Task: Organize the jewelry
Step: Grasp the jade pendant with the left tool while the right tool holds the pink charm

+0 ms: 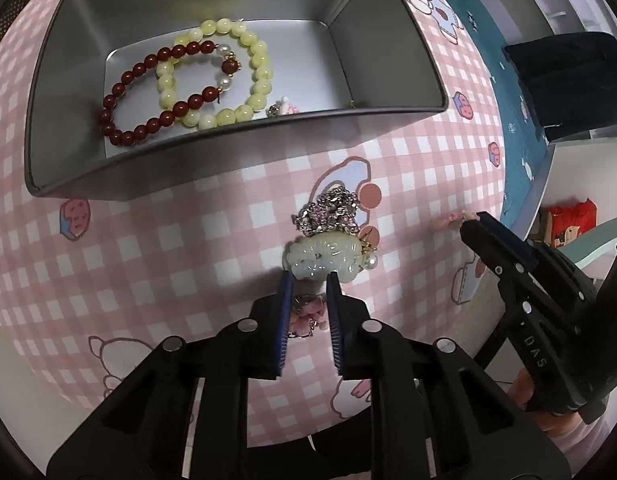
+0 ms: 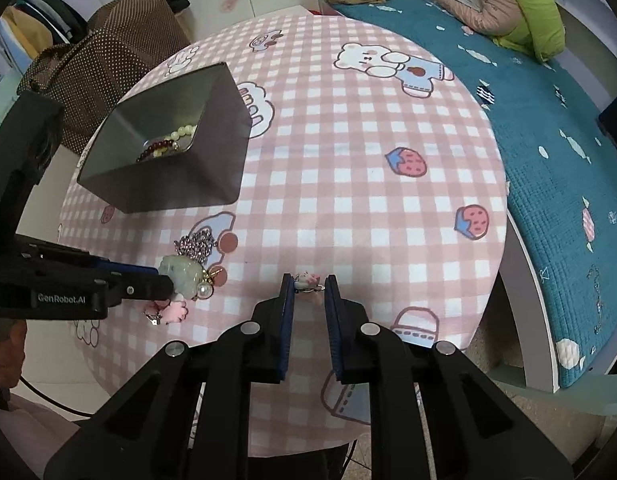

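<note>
A grey metal box [image 1: 236, 144] stands on the pink checked table and holds a dark red bead bracelet [image 1: 144, 96], a pale yellow bead bracelet [image 1: 244, 96] and a small pink charm [image 1: 286, 108]. My left gripper [image 1: 310, 280] has its jaws around the near end of a pale green jade pendant [image 1: 324, 258] with a silver chain [image 1: 332, 210] and a pearl [image 1: 371, 262]; it also shows in the right wrist view [image 2: 180, 272]. A pink flower piece [image 1: 306, 316] lies under the left fingers. My right gripper [image 2: 308, 282] closes on a small pink charm [image 2: 308, 280].
The round table edge [image 2: 504, 208] drops off on the right, next to a teal bed [image 2: 548, 140]. A brown dotted bag [image 2: 108, 60] sits behind the box. The box shows at the left in the right wrist view [image 2: 212, 168].
</note>
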A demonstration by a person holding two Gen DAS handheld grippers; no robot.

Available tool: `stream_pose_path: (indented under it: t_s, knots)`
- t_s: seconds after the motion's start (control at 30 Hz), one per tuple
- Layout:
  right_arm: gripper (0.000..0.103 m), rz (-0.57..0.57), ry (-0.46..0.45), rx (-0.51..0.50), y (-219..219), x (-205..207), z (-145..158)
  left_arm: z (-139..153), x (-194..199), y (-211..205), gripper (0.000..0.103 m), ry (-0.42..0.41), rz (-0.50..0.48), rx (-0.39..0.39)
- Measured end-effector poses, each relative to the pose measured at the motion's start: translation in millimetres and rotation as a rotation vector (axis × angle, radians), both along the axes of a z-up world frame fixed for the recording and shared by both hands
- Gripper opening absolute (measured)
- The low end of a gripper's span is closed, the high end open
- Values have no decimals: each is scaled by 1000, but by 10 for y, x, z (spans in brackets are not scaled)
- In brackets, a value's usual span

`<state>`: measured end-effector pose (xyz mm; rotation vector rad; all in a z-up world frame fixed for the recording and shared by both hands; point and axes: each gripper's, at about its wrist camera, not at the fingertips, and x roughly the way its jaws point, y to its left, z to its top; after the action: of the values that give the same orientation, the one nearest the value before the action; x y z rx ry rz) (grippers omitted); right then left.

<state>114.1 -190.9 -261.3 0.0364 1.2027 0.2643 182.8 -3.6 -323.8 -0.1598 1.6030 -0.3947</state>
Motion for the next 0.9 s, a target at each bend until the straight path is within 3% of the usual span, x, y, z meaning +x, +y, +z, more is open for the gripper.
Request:
stream_pose_path:
  t_s: [0.1, 0.2, 0.8, 0.87, 0.9]
  knots:
    - [14, -1, 0, 0, -4, -4, 7, 26, 6, -17, 18, 0, -4, 15]
    - [14, -5, -1, 0, -16, -1, 13, 74, 40, -44, 58, -10, 5, 0]
    - [14, -29, 37, 5, -100, -7, -96, -32, -30, -620, 59, -133, -170, 302]
    - [14, -33, 31, 0, -108, -12, -88, -32, -44, -641, 58, -138, -164, 309]
    - [14, -34, 26, 0, -115, -11, -78, -24, -46, -640, 52, -144, -163, 315]
